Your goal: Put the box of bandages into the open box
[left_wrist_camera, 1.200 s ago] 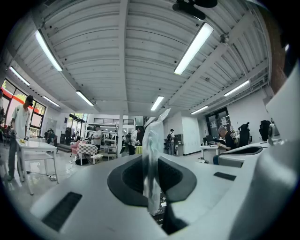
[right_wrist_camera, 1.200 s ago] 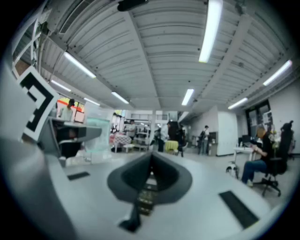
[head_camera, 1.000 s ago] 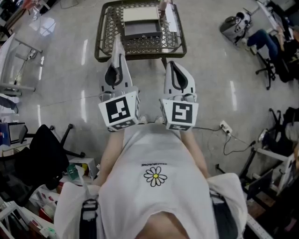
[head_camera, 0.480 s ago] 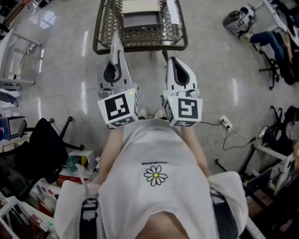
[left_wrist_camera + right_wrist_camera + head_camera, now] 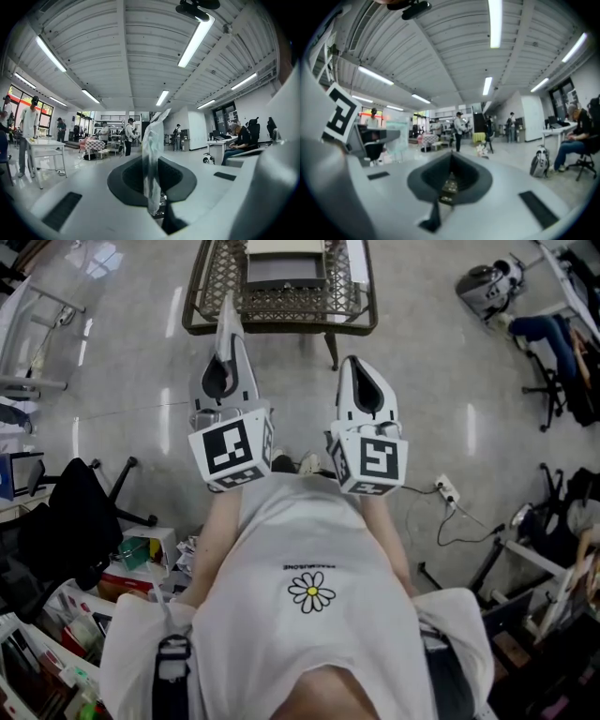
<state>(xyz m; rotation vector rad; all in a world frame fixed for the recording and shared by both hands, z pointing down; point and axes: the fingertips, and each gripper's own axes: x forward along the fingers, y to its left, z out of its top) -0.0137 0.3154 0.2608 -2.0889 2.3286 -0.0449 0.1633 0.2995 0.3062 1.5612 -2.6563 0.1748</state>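
In the head view a dark open box (image 5: pixel 286 282) sits on a wicker table (image 5: pixel 277 320) at the top edge, with a cream flat box (image 5: pixel 284 247) behind it. I cannot tell which item is the box of bandages. My left gripper (image 5: pixel 226 338) is held upright short of the table's near edge, shut on a thin clear plastic strip (image 5: pixel 224 313). In the left gripper view that strip (image 5: pixel 152 154) stands up from the closed jaws of my left gripper (image 5: pixel 153 185). My right gripper (image 5: pixel 355 367) is beside it, shut and holding nothing; the right gripper view (image 5: pixel 450 176) shows the same.
A black office chair (image 5: pixel 66 531) and cluttered bins (image 5: pixel 141 554) are at the lower left. A power strip with its cable (image 5: pixel 448 491) lies on the floor at right. A seated person (image 5: pixel 548 329) is at the far right. Both gripper views face a hall with people and desks.
The table has slid toward the top edge of the head view, more of it cut off. Both grippers stay upright side by side, the strip still in the left one.
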